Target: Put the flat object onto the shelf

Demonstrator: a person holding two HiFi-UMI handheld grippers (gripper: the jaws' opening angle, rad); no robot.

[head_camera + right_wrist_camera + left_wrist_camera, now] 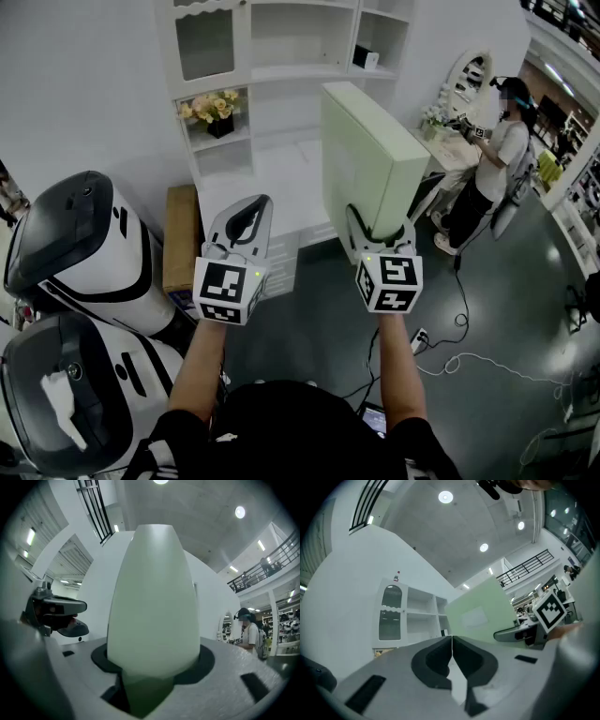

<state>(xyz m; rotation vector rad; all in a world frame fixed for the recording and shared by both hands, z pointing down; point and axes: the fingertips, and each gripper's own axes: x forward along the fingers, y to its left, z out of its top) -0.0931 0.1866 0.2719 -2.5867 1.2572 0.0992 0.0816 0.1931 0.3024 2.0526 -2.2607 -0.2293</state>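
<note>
Pale green flat object stands upright, clamped at its lower edge in the right gripper, held in the air just in front of the white shelf unit, not on it. Left gripper has jaws together w/ nothing between. Dark grey floor w/ cables. Flowers in a shelf cubby, cardboard box beside the unit. Person at right by a mirror.

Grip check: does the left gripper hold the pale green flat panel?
No, the left gripper is shut empty; the right gripper holds the pale green panel.
</note>
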